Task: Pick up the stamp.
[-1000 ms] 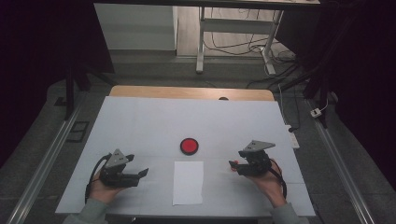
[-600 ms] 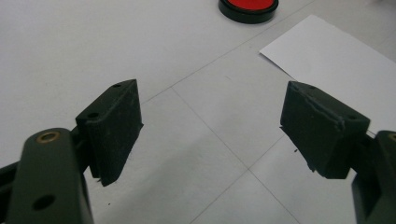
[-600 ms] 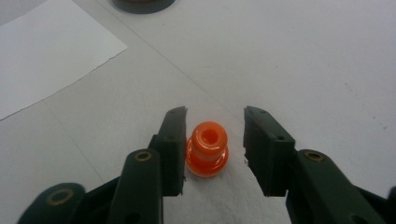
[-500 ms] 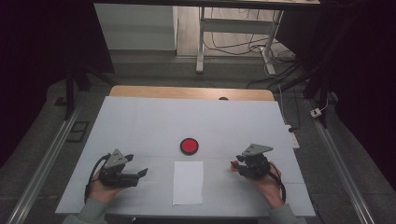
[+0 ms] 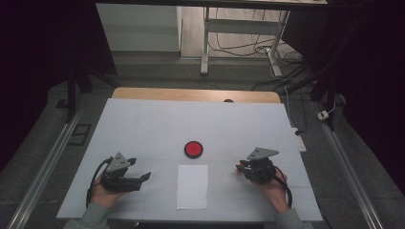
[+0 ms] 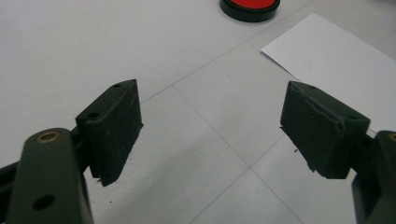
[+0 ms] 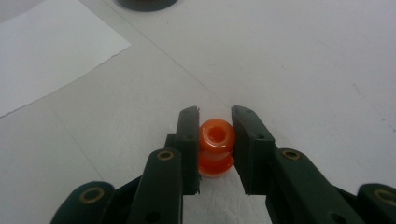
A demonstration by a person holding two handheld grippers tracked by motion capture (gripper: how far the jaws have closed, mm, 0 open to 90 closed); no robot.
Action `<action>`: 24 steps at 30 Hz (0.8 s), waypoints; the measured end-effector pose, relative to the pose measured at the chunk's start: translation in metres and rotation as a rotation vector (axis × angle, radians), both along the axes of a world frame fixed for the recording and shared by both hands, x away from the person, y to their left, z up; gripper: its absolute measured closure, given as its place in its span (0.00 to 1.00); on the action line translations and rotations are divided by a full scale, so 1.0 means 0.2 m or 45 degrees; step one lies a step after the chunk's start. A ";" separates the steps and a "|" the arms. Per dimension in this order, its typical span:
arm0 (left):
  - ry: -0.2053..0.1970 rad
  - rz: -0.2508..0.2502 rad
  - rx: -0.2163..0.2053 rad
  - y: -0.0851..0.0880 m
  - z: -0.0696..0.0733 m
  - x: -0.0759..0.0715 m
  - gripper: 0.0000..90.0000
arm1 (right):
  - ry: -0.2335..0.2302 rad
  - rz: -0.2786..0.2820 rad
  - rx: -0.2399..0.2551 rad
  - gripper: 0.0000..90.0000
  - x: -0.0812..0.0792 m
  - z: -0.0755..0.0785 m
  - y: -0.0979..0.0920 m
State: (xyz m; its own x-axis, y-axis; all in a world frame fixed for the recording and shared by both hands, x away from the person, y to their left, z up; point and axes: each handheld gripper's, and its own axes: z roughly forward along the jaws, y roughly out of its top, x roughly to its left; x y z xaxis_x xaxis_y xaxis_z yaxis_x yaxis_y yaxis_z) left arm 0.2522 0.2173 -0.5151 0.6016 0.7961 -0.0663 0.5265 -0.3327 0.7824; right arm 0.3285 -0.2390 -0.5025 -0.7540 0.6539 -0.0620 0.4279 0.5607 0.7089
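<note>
A white table [image 5: 143,129] with a wooden far edge stands on grey floor [image 5: 157,71]; dark surroundings, cables [image 5: 239,47] beyond.

the right gripper [image 7: 215,133] has just closed its two black jaws on a small orange spool-shaped piece [image 7: 215,144] — the pads press it from both sides, its hole facing the camera. it sits on the white table surface [image 7: 303,70]. a white sheet of paper [image 7: 44,56] lies at upper left — a dark round object [image 7: 145,3] at the top edge.
</note>
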 end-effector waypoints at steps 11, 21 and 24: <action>0.002 0.001 -0.004 0.00 0.00 0.00 0.23 | -0.047 -0.029 0.132 0.80 -0.01 0.05 -0.04; 0.004 0.000 0.002 0.00 0.00 0.00 0.23 | -0.027 -0.046 0.281 0.80 -0.02 0.10 -0.06; 0.009 -0.002 0.000 0.00 -0.01 0.01 0.23 | -0.031 -0.039 0.298 0.80 -0.03 0.11 -0.05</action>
